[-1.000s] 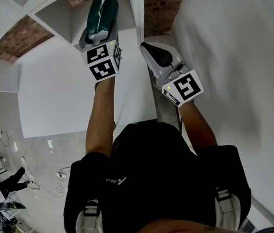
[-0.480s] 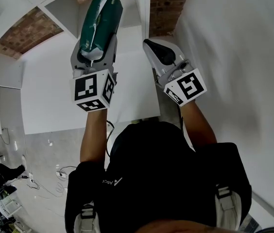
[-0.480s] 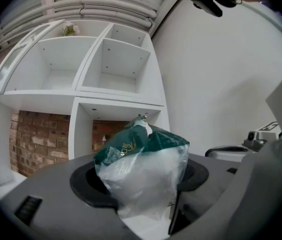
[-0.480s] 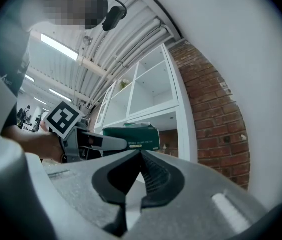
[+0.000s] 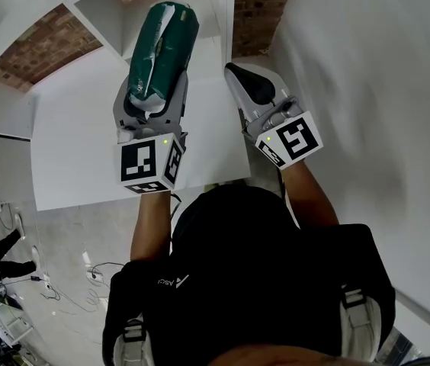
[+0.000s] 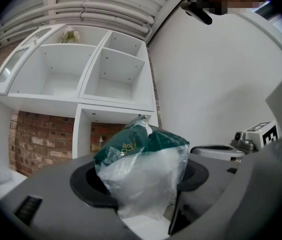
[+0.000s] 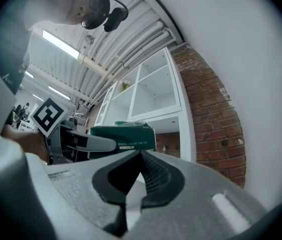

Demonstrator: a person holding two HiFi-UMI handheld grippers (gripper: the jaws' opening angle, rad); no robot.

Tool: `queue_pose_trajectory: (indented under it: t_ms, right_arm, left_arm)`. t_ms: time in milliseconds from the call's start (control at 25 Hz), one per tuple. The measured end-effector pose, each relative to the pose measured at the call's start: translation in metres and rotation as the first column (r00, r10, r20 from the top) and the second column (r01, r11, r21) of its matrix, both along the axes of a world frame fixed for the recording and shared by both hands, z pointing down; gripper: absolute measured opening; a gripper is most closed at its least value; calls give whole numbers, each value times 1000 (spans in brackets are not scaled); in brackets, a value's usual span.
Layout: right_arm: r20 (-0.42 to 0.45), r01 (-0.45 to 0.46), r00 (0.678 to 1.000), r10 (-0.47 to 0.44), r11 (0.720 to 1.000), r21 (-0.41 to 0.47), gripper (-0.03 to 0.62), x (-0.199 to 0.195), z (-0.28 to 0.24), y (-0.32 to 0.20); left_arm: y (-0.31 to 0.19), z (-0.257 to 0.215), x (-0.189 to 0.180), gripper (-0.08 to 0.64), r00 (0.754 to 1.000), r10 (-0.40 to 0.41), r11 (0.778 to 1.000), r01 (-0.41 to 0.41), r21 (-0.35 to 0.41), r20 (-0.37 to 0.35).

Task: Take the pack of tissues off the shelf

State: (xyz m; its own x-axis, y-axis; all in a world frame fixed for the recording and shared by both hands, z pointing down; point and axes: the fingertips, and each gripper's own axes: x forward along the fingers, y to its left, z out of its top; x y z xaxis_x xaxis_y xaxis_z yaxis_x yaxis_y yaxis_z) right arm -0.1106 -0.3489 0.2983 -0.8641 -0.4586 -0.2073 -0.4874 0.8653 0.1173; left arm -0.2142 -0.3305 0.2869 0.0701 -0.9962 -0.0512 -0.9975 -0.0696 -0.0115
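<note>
The pack of tissues (image 5: 162, 50) is dark green with a clear plastic end. It is held out in front of the white shelf (image 5: 223, 21), clear of its compartments. My left gripper (image 5: 154, 90) is shut on the pack, one jaw on each side. In the left gripper view the crinkled clear end of the pack (image 6: 143, 171) fills the gap between the jaws of my left gripper (image 6: 141, 194). My right gripper (image 5: 238, 73) hangs just right of the pack, shut and empty. In the right gripper view the right gripper (image 7: 140, 159) has its jaws together, with the pack (image 7: 123, 136) beyond them.
The shelf (image 6: 116, 79) has several open white compartments, with a brick wall (image 6: 41, 139) behind the lower ones. A plain white wall (image 5: 367, 90) runs along the right. A white board (image 5: 85, 136) lies below the grippers. Far down at the left are cables and clutter (image 5: 1, 311).
My left gripper has drawn back from the shelf toward the person, carrying the tissue pack out of the compartment. The right gripper has barely moved.
</note>
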Motion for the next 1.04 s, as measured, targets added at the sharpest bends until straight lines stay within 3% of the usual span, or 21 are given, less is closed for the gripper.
queue_pose_trajectory:
  t_ms: [1040]
  right_arm:
    - [5,-22,1000,22,1000,-5,0,3,0,4]
  left_arm:
    - [2,-2,1,304,1000,3,1000,-2,3,-13]
